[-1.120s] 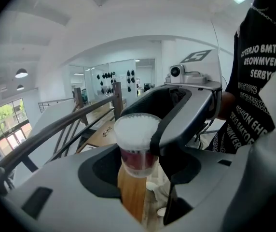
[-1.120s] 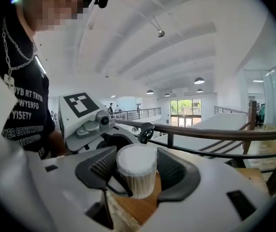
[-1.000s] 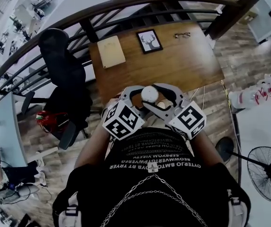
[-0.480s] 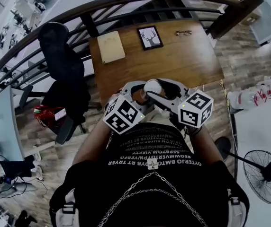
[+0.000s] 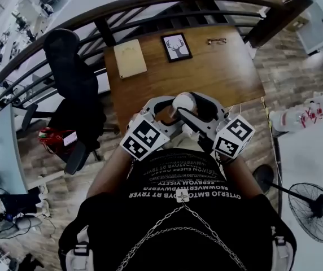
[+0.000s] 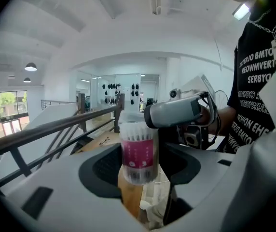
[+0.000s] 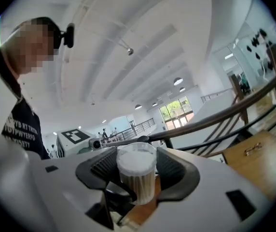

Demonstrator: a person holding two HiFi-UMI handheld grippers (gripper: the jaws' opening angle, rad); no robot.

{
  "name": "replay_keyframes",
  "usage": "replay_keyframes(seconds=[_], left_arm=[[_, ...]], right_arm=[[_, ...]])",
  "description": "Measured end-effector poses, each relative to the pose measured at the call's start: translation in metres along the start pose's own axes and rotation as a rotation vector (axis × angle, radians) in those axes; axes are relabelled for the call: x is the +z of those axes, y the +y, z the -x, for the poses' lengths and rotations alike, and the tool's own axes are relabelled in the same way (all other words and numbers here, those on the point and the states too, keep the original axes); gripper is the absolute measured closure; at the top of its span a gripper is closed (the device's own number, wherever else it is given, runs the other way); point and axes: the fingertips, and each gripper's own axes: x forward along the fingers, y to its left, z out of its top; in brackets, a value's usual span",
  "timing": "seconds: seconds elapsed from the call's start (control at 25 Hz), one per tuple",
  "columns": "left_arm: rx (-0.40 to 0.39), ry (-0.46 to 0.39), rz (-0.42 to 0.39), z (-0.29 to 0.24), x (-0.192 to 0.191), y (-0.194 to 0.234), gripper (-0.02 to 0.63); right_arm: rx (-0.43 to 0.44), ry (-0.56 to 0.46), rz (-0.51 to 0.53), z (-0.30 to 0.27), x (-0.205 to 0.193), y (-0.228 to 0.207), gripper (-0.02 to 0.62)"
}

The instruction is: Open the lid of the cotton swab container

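Currently the cotton swab container (image 6: 139, 153) is held above the near edge of the table (image 5: 223, 72), its body clamped by the left gripper (image 6: 138, 172) and its lid (image 7: 136, 157) pinched by the right gripper (image 7: 136, 170).

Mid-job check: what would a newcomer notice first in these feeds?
The pink-labelled container, packed with swabs, is held in mid-air before the person's chest, over the near edge of the wooden table. The left claw grips its body, while the right claw is closed round the white lid, which is not yet off.
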Motion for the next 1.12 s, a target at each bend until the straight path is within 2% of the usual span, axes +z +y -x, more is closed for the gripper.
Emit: replay_keyframes(seconds=[0.08, 0.16, 0.36, 0.64, 0.96, 1.12], left_arm=[[0.0, -0.005, -0.002, -0.002, 0.002, -0.001, 0.351], [0.012, -0.011, -0.008, -0.004, 0.005, 0.001, 0.351], [0.061, -0.015, 0.006, -0.003, 0.008, 0.015, 0.35], [0.142, -0.036, 0.021, 0.011, 0.011, 0.037, 0.35], [0.178, -0.05, 0.043, 0.018, 0.009, 0.048, 0.35], [0.233, -0.079, 0.058, 0.025, 0.01, 0.058, 0.35]], right_arm=[[-0.012, 0.002, 0.047, 0.003, 0.002, 0.0, 0.336], [-0.02, -0.004, 0.045, 0.004, 0.006, -0.004, 0.334], [-0.053, -0.084, 0.167, 0.009, 0.023, -0.001, 0.343], [0.033, -0.124, 0.186, 0.014, 0.03, 0.014, 0.356], [0.051, -0.119, 0.176, 0.01, 0.021, 0.015, 0.354], [0.06, -0.083, 0.184, 0.009, 0.013, 0.013, 0.348]])
